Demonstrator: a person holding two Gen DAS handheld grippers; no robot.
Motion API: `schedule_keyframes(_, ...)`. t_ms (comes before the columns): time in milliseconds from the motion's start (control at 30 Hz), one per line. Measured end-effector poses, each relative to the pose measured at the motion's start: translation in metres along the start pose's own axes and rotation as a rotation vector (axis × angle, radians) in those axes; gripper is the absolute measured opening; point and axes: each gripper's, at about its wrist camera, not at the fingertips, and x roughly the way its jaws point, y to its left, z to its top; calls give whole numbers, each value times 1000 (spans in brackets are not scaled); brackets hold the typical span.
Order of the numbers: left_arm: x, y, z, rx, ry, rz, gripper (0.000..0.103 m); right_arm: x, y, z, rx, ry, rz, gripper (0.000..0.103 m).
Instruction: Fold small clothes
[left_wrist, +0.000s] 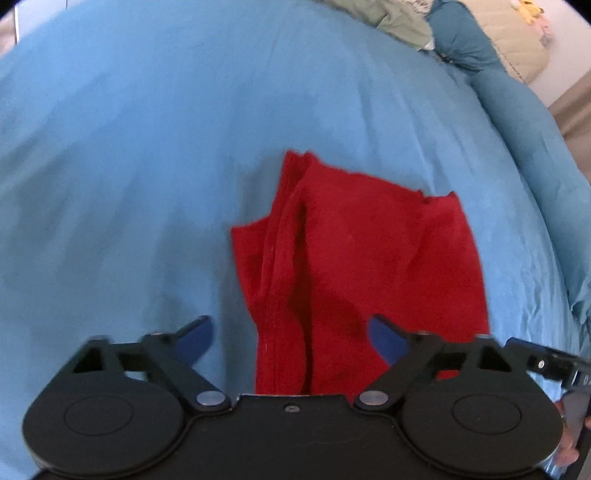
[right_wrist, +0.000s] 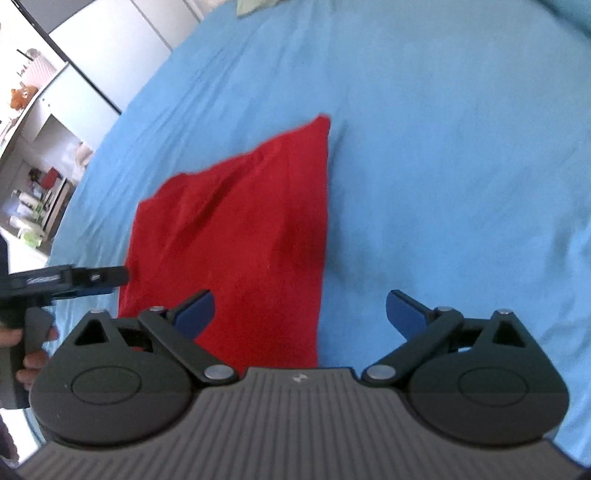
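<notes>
A small red garment (left_wrist: 354, 258) lies folded on the blue bedsheet (left_wrist: 147, 147), with layered edges along its left side. My left gripper (left_wrist: 291, 338) is open, hovering over the garment's near end, fingers either side of its left part, holding nothing. In the right wrist view the same red garment (right_wrist: 240, 229) lies left of centre. My right gripper (right_wrist: 300, 312) is open and empty above the garment's near right edge, its left finger (right_wrist: 194, 310) over the cloth, its right finger (right_wrist: 404, 312) over bare sheet. The left gripper (right_wrist: 74, 280) shows at the left edge.
The blue sheet (right_wrist: 443, 147) covers the bed all around. A teal pillow (left_wrist: 465, 40) and a beige cushion (left_wrist: 517, 40) lie at the far right, with green cloth (left_wrist: 391, 18) at the top. Shelves and cupboards (right_wrist: 44, 129) stand left of the bed.
</notes>
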Motion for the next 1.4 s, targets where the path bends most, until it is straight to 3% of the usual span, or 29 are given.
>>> schedule_keyframes(167,11,-1,-6,-5,-4,-27,82,23,-2,0,-9,18,0,103)
schedule_keyframes(333,17,-8,-5,14,-17,-21,79,40,3,3,-25,27,10,90)
schedule_keyframes(400,18,-12,-4,29,-24,-14,69,43,5,6,-28,20,14,84)
schedule_keyframes(433,18,-14,-4,34,-25,-17,67,45,7,7,-40,20,20,75)
schedule_keyframes(567,17,-21,0,36,-25,-14,41,45,21,10,-105,27,13,58)
schedule_keyframes(633,13,-27,-1,54,-35,11,35,46,23,12,-112,18,4,45)
schedule_keyframes(700,10,-34,-2,70,-44,36,28,41,26,11,-111,4,9,41)
schedule_keyframes(1000,-34,-64,-24,101,-121,35,22,-9,34,9,-95,-72,97,36)
schedule_keyframes(1200,-72,-104,-67,119,-142,-5,22,-76,18,-11,-63,-104,114,35)
schedule_keyframes(1400,-74,-151,-119,173,-107,-16,22,-132,-20,-51,-50,-84,64,35)
